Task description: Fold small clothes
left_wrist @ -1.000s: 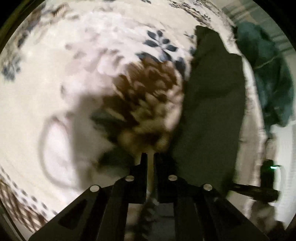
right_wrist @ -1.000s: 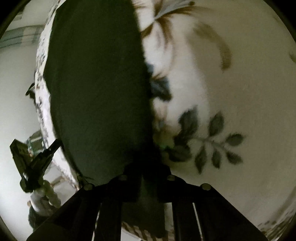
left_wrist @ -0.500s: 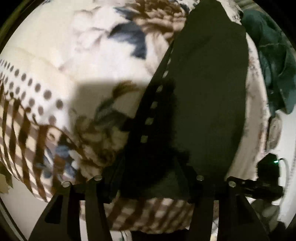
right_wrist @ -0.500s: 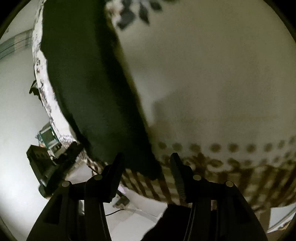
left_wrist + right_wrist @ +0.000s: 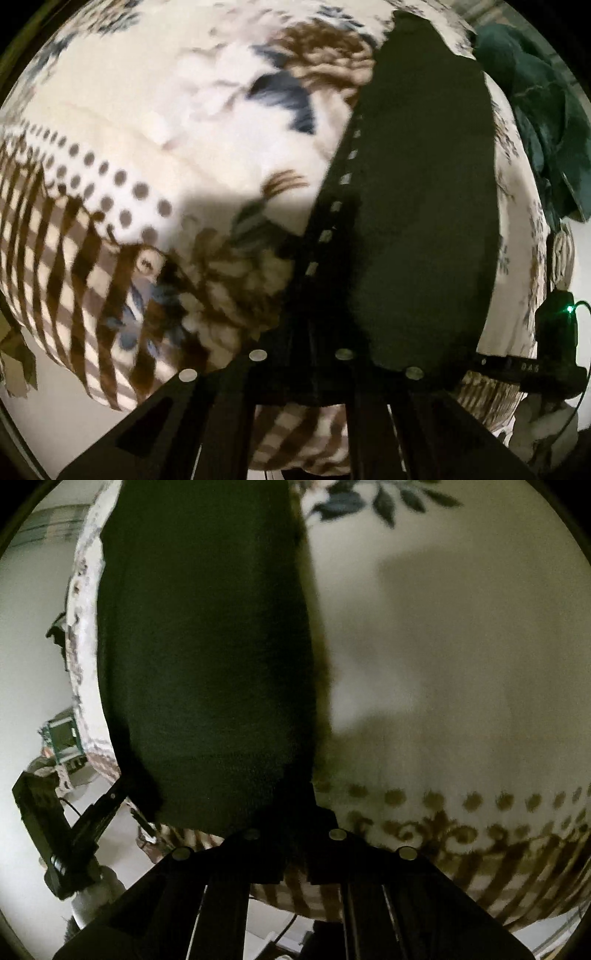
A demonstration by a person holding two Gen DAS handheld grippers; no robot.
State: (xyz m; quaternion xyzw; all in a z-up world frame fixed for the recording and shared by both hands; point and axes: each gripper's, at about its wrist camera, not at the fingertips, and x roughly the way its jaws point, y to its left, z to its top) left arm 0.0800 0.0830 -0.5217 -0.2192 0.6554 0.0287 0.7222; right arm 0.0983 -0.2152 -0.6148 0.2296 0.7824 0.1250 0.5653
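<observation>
Dark green knitted garment (image 5: 421,206), lying long and flat at the near edge of the floral-printed blanket (image 5: 155,122), looks soft, light and limp; left gripper (image 5: 303,354) and right gripper (image 5: 291,834) each appear clenched on its near hem corners.

Folded garment (image 5: 424,206): lies flat on the blanket (image 5: 166,122), lengthwise away from both cameras, near end at the blanket's near edge.
Left gripper (image 5: 301,332): at the garment's near-left corner, over the blanket's near border.
Right gripper (image 5: 291,812): at the garment's near-right corner.
Heap of cloth (image 5: 539,122): on the blanket's far-right side in the left wrist view, right of the garment, apart from it.
Blanket: spreads left of the garment in the left view, right of it in the right view (image 5: 461,664).
</observation>
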